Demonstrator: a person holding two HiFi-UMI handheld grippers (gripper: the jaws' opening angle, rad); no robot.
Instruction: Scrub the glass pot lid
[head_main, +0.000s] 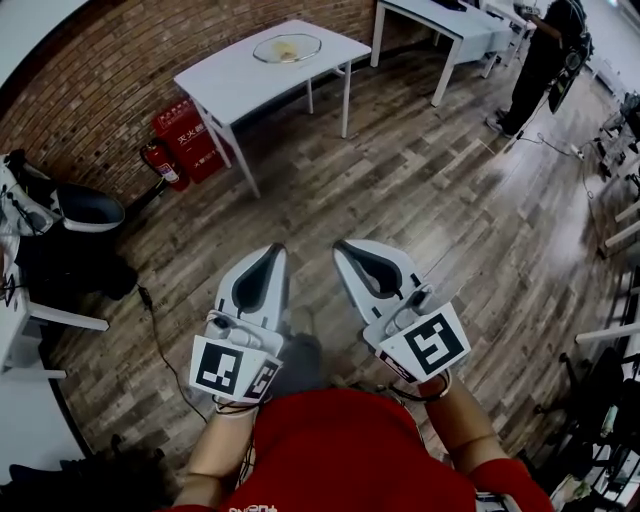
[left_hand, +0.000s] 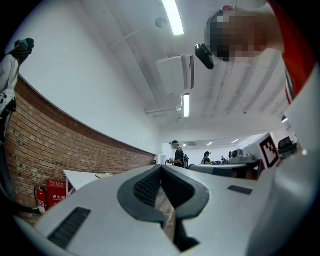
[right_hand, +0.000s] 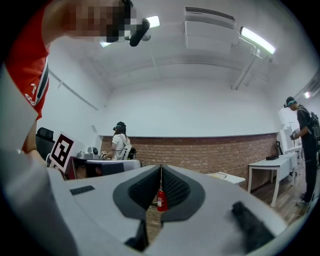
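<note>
Holding the left tool (head_main: 274, 252) and right tool (head_main: 343, 247) clenched and empty, a person (head_main: 350, 455) stands over a wooden floor (head_main: 420, 190).
Both tools point level, side by side, jaws pressed together. The glass pot lid (head_main: 287, 47) lies on a white table (head_main: 225, 78) well ahead of them, beside a brick wall (head_main: 110, 90), with a red fire extinguisher (head_main: 160, 165) near the table's leg.

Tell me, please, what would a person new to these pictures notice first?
The eye falls first on the left gripper and the right gripper, both shut and empty, side by side low in the head view above the wooden floor. Next comes the glass pot lid on the white table far ahead, then the red fire extinguisher by the brick wall.
</note>
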